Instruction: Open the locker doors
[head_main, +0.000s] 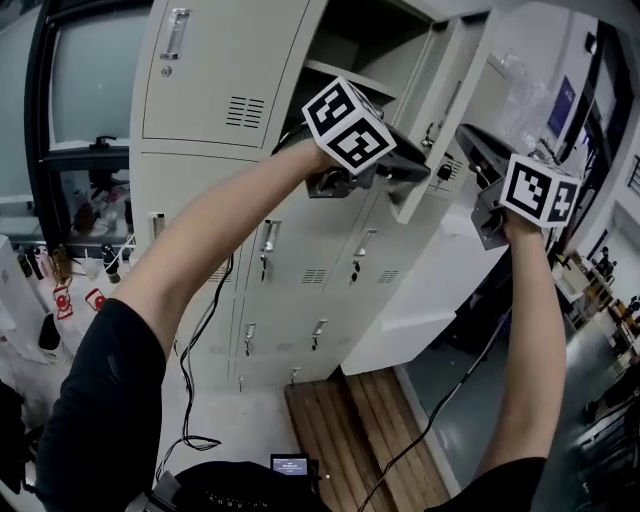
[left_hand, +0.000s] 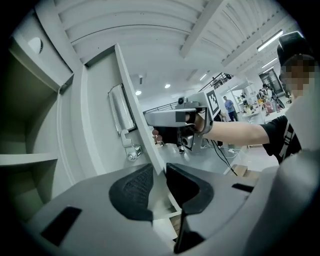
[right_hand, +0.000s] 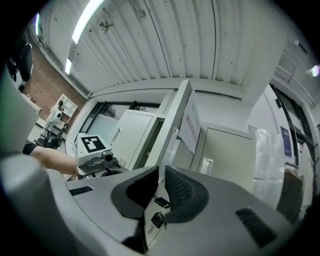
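The upper middle locker's grey door (head_main: 443, 100) stands swung out from the open compartment. My left gripper (head_main: 420, 172) reaches it from the left; in the left gripper view its dark pads (left_hand: 135, 192) close on the door's thin edge (left_hand: 135, 107), beside the handle (left_hand: 120, 111). My right gripper (head_main: 464, 133) holds the same door from the other side; its jaws (right_hand: 161, 187) pinch the edge (right_hand: 175, 120) just above a small key (right_hand: 157, 219). Each gripper shows in the other's view: the right gripper (left_hand: 175, 117) and the left gripper (right_hand: 95, 155).
Closed lockers (head_main: 215, 70) stand to the left and several (head_main: 300, 270) below the open one, which has a shelf (head_main: 345, 75) inside. A wooden pallet (head_main: 360, 430), cables (head_main: 195, 400) and a small screen (head_main: 290, 465) are on the floor. A white cabinet (head_main: 430, 320) stands at the right.
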